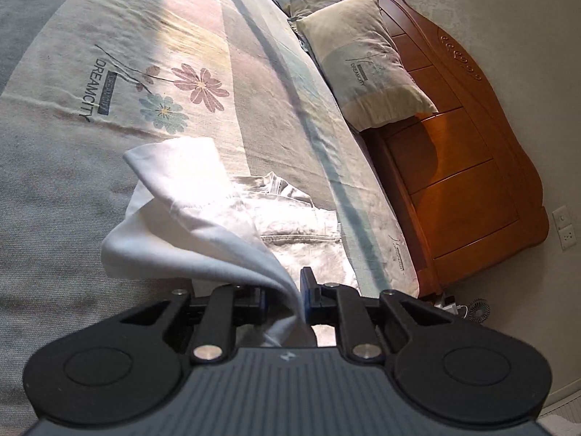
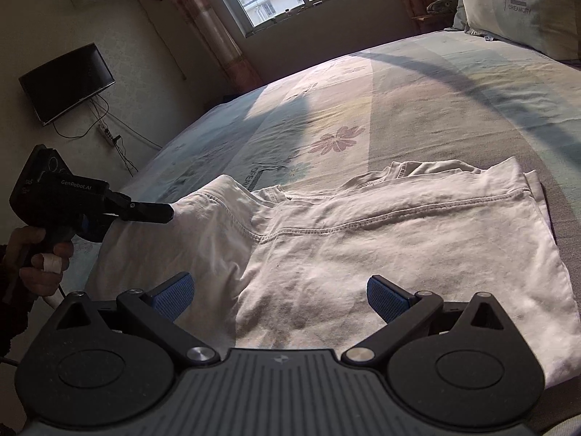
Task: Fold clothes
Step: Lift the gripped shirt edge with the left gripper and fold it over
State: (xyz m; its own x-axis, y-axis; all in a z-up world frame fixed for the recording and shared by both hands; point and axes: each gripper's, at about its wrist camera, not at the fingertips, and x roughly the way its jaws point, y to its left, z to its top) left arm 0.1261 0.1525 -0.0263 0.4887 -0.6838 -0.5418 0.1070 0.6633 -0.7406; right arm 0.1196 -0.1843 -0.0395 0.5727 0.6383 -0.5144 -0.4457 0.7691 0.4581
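While the white T-shirt (image 2: 363, 254) lies spread on the bed (image 2: 417, 109), the left hand-held gripper (image 1: 290, 299) is pinching one edge of it, and the cloth lifts and drapes from the pinch. The right hand-held gripper (image 2: 279, 296) hangs over the near part of the shirt, spread wide and empty. It looks light, thin and limp, likely to sag and crease wherever it is unsupported. I'd take it at the stitched hem or a corner.
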